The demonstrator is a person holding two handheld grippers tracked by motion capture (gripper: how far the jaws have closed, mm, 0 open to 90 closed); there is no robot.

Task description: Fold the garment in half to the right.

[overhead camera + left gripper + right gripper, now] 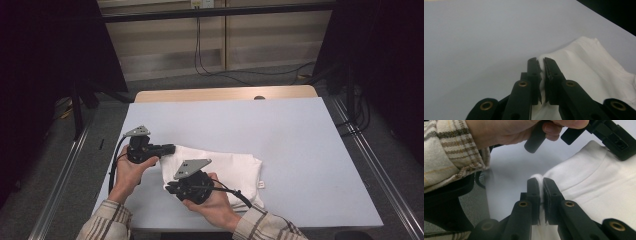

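Observation:
A white folded cloth [230, 170] lies on the pale table sheet [240, 125], left of centre and near the front. My left gripper [172, 148] is shut on the cloth's far left corner; in the left gripper view the white cloth [584, 65] is pinched between the black jaws of the left gripper [541, 61]. My right gripper [169, 187] is shut on the cloth's near left corner, and in the right gripper view the cloth [599, 185] bunches between the closed jaws of the right gripper [541, 181]. Both corners look lifted slightly off the sheet.
The other hand and its gripper [609, 135] appear at the top of the right gripper view, with a plaid sleeve [451, 147] at the left. A wooden table edge [225, 93] runs along the back. Cables [210, 70] lie on the floor beyond, and metal rails [65, 170] flank the table.

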